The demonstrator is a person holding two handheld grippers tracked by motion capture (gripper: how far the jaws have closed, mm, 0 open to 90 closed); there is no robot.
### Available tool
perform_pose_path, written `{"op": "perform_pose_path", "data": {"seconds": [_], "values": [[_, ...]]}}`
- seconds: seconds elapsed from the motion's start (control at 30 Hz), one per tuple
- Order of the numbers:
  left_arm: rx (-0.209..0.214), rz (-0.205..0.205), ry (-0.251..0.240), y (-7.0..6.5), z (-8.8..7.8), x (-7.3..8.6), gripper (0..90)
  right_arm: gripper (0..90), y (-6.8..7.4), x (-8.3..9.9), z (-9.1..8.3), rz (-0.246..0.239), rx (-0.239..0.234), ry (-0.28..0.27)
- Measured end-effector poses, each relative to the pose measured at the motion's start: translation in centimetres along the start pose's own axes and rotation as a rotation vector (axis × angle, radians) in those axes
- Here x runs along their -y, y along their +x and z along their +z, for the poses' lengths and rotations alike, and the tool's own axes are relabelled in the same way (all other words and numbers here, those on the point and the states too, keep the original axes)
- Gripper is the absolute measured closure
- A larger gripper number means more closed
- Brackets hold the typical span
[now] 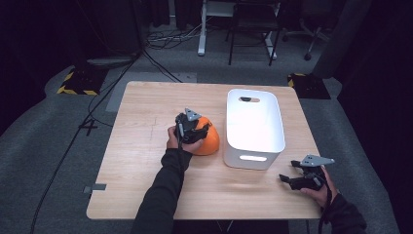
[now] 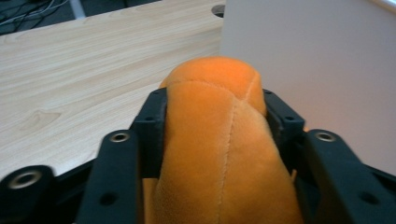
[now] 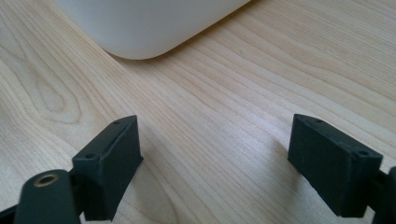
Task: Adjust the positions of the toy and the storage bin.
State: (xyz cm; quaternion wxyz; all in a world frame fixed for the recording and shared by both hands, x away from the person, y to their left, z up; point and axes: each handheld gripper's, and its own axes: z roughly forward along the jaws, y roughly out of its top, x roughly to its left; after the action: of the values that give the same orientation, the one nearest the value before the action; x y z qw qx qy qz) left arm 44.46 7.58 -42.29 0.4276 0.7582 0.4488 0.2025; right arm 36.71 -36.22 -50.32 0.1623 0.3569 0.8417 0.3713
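On the wooden table [image 1: 146,161] an orange plush toy [image 1: 208,139] lies just left of centre, at about nine o'clock from the white plastic bin [image 1: 253,127] and close beside its left wall. The left gripper [image 1: 195,127] is set over the toy from the seven o'clock side, and in the left gripper view the jaws are seen clamped on the plush, the soft orange fabric [image 2: 219,154] being squeezed into a ridge between the black pads [image 2: 152,126]. The right gripper [image 1: 292,179] is held low at the bin's five o'clock corner, its jaws spread wide apart with nothing between them, bare wood showing under them in the right gripper view [image 3: 215,154]. The work in hand is judged to be a lift of the toy into the bin. Several failures can be foreseen: because only a fold of yielding fabric is pinched, the plush may be pulled out of the pads by its own weight once raised; because the bin wall stands so near at three o'clock, the hanging body may be caught on the rim and the light bin pushed or tipped; and since the bin is not steadied by the right gripper, such a knock would probably shift it
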Motion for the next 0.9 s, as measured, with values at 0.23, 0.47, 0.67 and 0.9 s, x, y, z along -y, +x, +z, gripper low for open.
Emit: {"op": "perform_pose_path", "data": {"seconds": [0.23,0.47,0.67,0.9], "values": [[0.047,0.072,-0.032,1.0,-2.7,1.5,59.0,17.1,0.0,0.0,0.0,0.000,0.000,-0.002],[0.086,0.096,-0.039,1.5,-5.4,3.4,58.8,17.1,0.0,0.0,0.0,0.002,-0.002,-0.001],[0.107,0.076,-0.068,1.9,-7.5,5.2,58.5,17.1,0.0,0.0,0.0,0.005,-0.002,-0.002],[0.117,0.109,-0.062,1.6,-8.3,5.9,58.5,17.0,0.0,0.0,0.0,0.003,-0.002,-0.002]]}}
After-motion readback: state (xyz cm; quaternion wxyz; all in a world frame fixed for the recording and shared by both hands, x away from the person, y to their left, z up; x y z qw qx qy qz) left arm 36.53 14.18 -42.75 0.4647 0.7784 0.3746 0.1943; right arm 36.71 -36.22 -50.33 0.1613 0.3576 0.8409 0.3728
